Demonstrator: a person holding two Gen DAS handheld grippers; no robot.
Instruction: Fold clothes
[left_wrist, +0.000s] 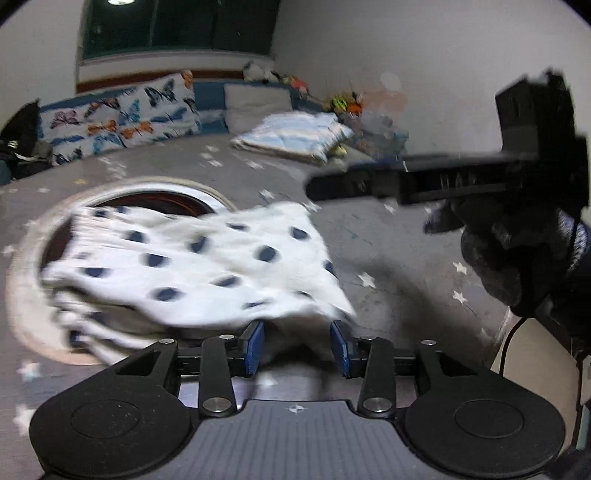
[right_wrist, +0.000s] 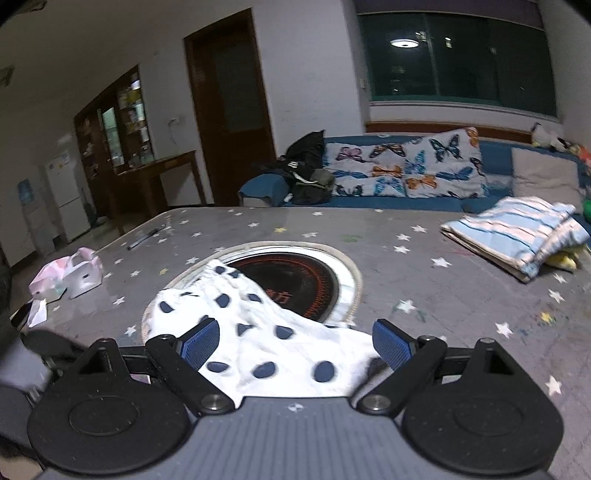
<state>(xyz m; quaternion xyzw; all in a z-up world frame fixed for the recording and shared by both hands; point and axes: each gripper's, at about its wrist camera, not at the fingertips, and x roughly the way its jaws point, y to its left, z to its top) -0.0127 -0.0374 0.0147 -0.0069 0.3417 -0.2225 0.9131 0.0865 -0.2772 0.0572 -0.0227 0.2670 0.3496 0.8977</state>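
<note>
My polka-dot garment (left_wrist: 199, 266) lies bunched on the star-patterned table (right_wrist: 443, 295), draped over the round inset hob (right_wrist: 295, 280) in the middle. It could slump open, since nothing pins its layers. Its near edge sits just beyond my left gripper (left_wrist: 297, 345), whose pads are partly apart and hold nothing. My right gripper (right_wrist: 295, 343) hovers wide open over the cloth's near right corner, gripping nothing.

Two matching black handheld grippers, blue pads up front.

Left gripper (left_wrist: 297, 347) and right gripper (right_wrist: 295, 345) each show black linkage arms with silver screws, round black discs either side, a ribbed grey body with a small crosshair mark; a dark knit glove (left_wrist: 517, 254) and black cable (left_wrist: 511, 339) alongside.
</note>
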